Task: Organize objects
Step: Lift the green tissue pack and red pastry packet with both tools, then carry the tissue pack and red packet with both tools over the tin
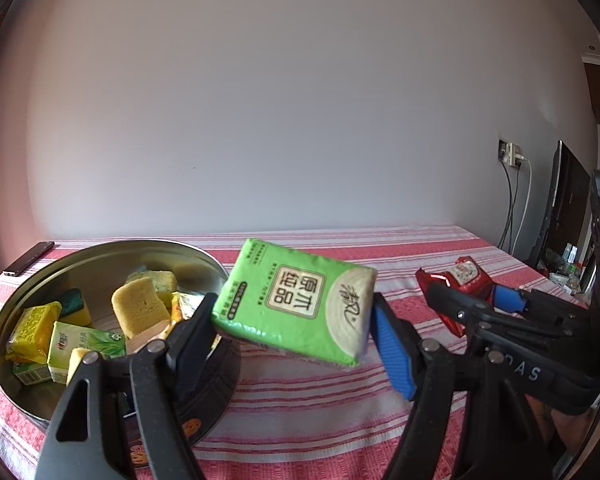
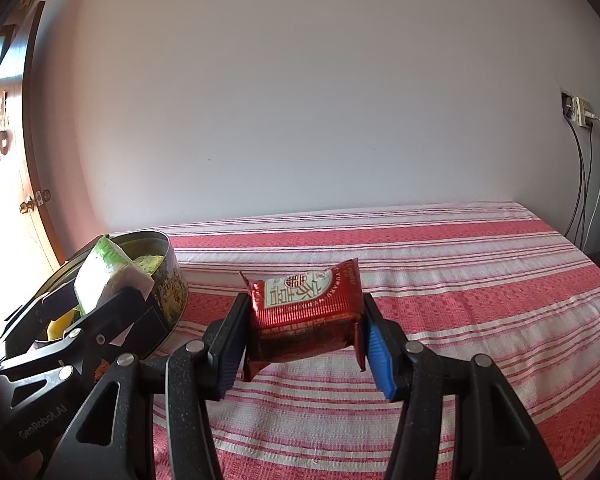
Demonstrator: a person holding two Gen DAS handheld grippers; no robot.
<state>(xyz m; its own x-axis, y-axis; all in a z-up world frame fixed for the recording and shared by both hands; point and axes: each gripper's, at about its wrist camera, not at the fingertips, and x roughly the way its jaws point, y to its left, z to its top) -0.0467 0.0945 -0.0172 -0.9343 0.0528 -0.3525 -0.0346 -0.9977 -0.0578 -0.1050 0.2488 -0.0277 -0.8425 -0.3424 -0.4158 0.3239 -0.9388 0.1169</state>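
My left gripper (image 1: 292, 320) is shut on a green tissue pack (image 1: 296, 300), held tilted above the striped cloth just right of a round metal tin (image 1: 108, 256). The tin holds yellow sponges (image 1: 140, 308), a green-topped sponge and small yellow and green packets. My right gripper (image 2: 304, 328) is shut on a red snack packet (image 2: 306, 308), lifted over the cloth. In the left wrist view the right gripper (image 1: 466, 298) and red packet (image 1: 464, 276) show at the right. In the right wrist view the left gripper (image 2: 112, 294) and tissue pack (image 2: 104, 276) show at the left by the tin (image 2: 172, 284).
A table with a red and white striped cloth (image 2: 440, 280) stands against a plain wall. A dark phone (image 1: 28, 258) lies at the far left corner. A wall socket with cables (image 2: 580, 114) is at the right, a dark screen (image 1: 564, 208) beyond the table's right edge.
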